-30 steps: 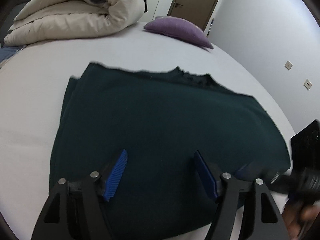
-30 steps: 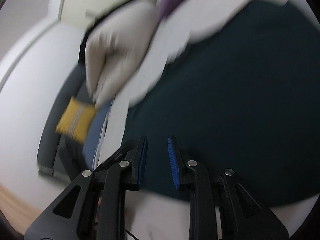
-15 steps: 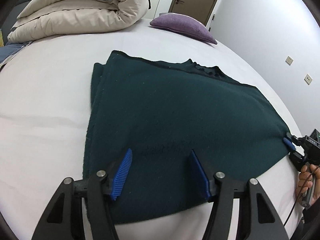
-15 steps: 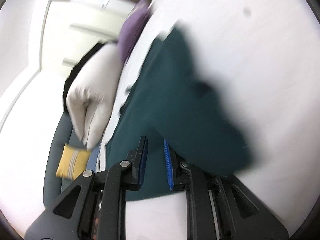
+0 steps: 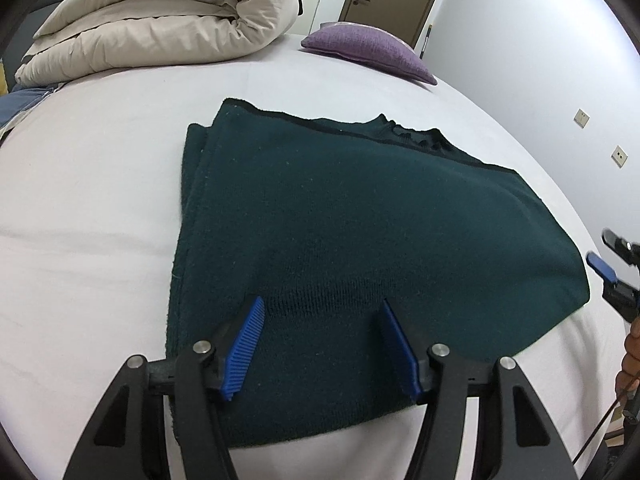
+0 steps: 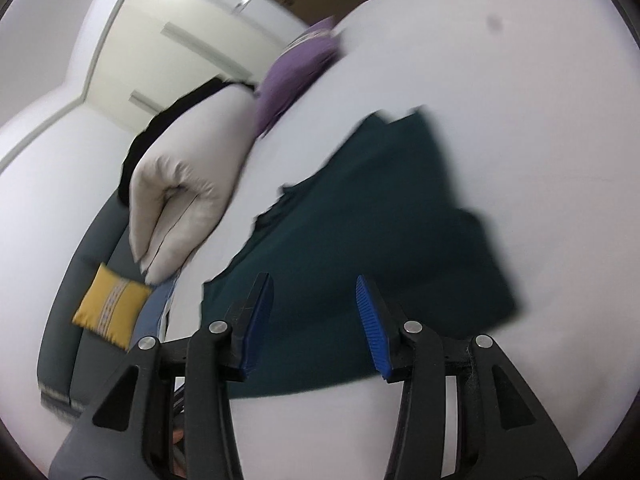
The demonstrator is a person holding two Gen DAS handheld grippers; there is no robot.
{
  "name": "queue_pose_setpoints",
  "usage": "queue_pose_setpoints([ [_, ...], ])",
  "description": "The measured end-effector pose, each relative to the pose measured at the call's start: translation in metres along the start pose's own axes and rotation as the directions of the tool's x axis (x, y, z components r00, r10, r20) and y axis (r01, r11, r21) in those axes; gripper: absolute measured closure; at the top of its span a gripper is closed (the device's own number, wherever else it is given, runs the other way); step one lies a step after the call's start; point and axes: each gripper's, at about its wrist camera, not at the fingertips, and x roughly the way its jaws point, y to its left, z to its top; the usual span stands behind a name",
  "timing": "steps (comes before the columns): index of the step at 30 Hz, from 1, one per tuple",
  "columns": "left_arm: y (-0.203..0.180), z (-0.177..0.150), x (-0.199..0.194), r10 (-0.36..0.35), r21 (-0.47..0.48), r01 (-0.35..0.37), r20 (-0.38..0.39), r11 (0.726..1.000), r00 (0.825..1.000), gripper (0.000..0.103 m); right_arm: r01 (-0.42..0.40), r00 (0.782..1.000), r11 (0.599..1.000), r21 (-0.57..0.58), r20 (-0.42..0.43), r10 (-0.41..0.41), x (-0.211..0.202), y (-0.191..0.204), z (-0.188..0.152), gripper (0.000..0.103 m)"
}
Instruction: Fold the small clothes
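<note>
Your right gripper [image 6: 314, 320] has just let go: its jaws have been opening and now stand apart with nothing between them, hanging over the near edge of the dark green sweater [image 5: 360, 232]. A half second ago they were nearly together at the sweater's right corner; now, from the left wrist view, that gripper sits just off that corner, clear of the cloth. I read that as a fold laid down and released.

The sweater lies flat on the white bed [image 5: 80, 208], well on the near side of the rolled beige duvet [image 5: 160, 28] and the purple pillow [image 5: 368, 48], which sit at the far end. Its left edge shows doubled layers (so at least one fold is in).

Your left gripper [image 5: 320, 344] has its fingers apart too, poised over the sweater's near hem, gripping nothing. A second ago its jaws were a touch wider and the sweater filled more of that view, blurred; now the view is steady and the whole sweater shows.

Next fold looks due, probably from this near hem.
</note>
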Motion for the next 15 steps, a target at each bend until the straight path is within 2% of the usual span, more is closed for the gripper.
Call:
queue_pose_setpoints([
  [3,-0.001,0.000,0.001,0.004,0.004,-0.004,-0.001,1.000,1.000,0.040,0.004,1.000,1.000,-0.013,-0.026,-0.005,0.017,0.017,-0.004,0.061],
  [7,-0.004,0.000,0.002,0.007,0.011,-0.007,-0.003,1.000,1.000,0.039,0.011,1.000,1.000,0.024,-0.015,-0.011,0.016,0.015,-0.006,0.060],
  [11,-0.006,0.000,0.004,0.016,0.025,-0.016,-0.005,1.000,1.000,0.036,0.071,0.997,0.997,0.041,0.017,-0.071,0.008,-0.003,0.003,0.059],
  [15,-0.009,0.000,0.004,0.029,0.037,-0.029,-0.009,0.999,1.000,0.034,0.128,0.989,0.989,0.076,0.067,-0.133,-0.027,-0.039,0.013,0.053],
])
